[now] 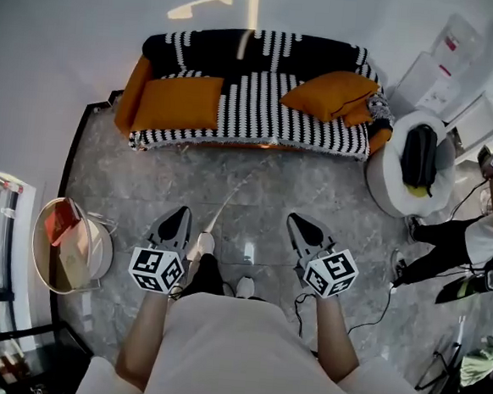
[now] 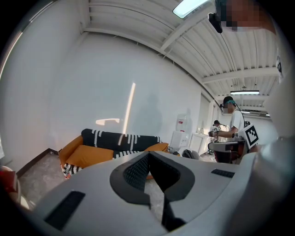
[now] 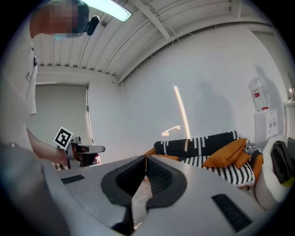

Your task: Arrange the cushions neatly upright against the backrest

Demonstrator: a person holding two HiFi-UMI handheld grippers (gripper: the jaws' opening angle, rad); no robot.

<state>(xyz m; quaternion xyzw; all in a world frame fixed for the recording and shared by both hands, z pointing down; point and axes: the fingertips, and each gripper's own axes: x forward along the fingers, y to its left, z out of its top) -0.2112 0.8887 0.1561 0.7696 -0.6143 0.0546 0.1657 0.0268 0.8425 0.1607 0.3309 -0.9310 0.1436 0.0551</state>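
Right, both grippers are idle: left gripper (image 1: 177,220) and right gripper (image 1: 303,229) each have jaws pressed together with nothing between them.

Orange sofa under a black-and-white striped knit throw (image 1: 262,108) sits well ahead of both sets of jaws, across bare floor. Flat rectangular orange fabric cushion (image 1: 177,101) lies on the seat, ahead and left of the left jaws, and isn't leaning on the backrest (image 1: 258,48). Plump square orange cushion (image 1: 331,94) is ahead and right of the right jaws, slumped at a tilt near the arm end. A smaller orange piece pokes out just beyond it; can't tell if that's a third cushion.

Handling, my read:
- **Feel:** light, soft and compressible, so nothing fragile. The woven cover should give decent friction on the pads.
- **Risk:** they'll sag and fold if pinched mid-face.
- **Grip:** take the top edge or a corner seam, biting deep enough to catch fill as well as cloth.
- **Flat one:** probably wants both grippers on opposite top corners, then tip it up until it rests on the backrest.
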